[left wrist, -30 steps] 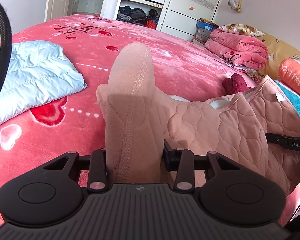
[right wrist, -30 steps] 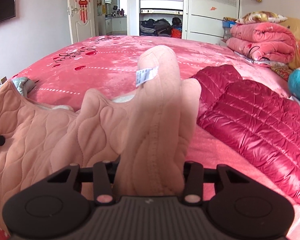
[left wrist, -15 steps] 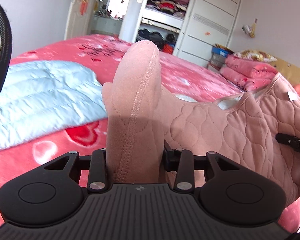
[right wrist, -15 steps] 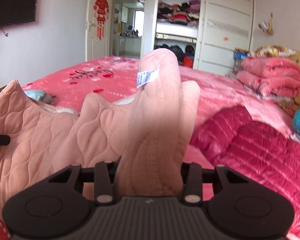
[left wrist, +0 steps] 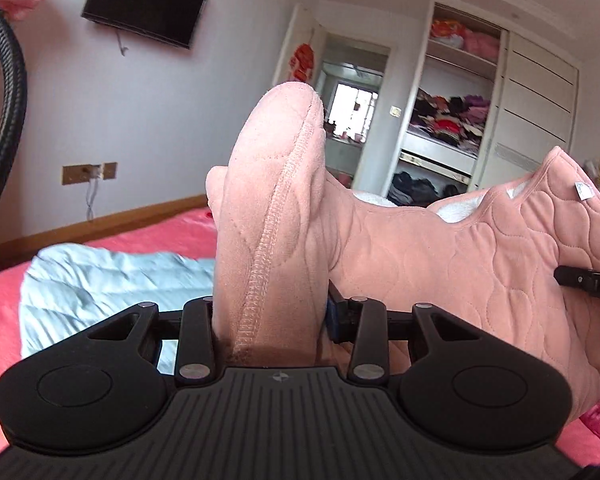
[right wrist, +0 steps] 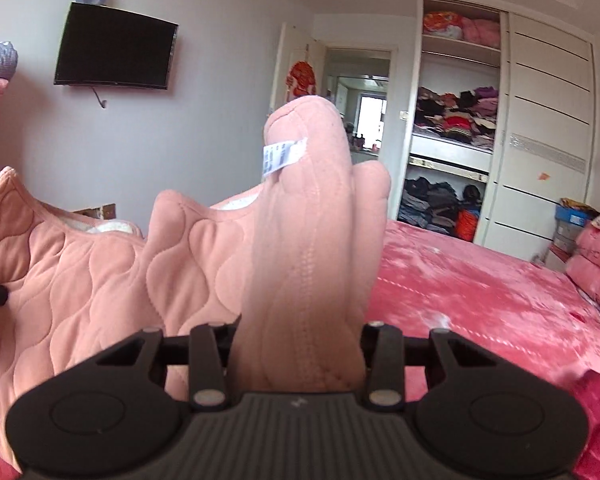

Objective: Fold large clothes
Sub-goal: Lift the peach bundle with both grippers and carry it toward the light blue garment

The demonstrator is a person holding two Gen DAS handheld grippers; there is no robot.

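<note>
While your left gripper (left wrist: 270, 316) and right gripper (right wrist: 296, 344) each clench a bunched edge of the pink garment (left wrist: 440, 264), it hangs stretched between them above the bed (right wrist: 480, 292), toward twelve o'clock.

The left wrist camera sits just behind the left gripper (left wrist: 270, 312), looking forward along its fingers over a close bunch of the pink quilted garment (left wrist: 440, 264) toward the open wardrobe (left wrist: 448, 128). The right wrist camera rides likewise behind the right gripper (right wrist: 300, 332), facing the same wardrobe (right wrist: 456, 120) more squarely. Both views share the wardrobe, the doorway (left wrist: 352, 96) left of it, the wall television (right wrist: 114, 46), the red bed (right wrist: 480, 292) and the garment stretched between them; each catches the other gripper's tip at its edge.
</note>
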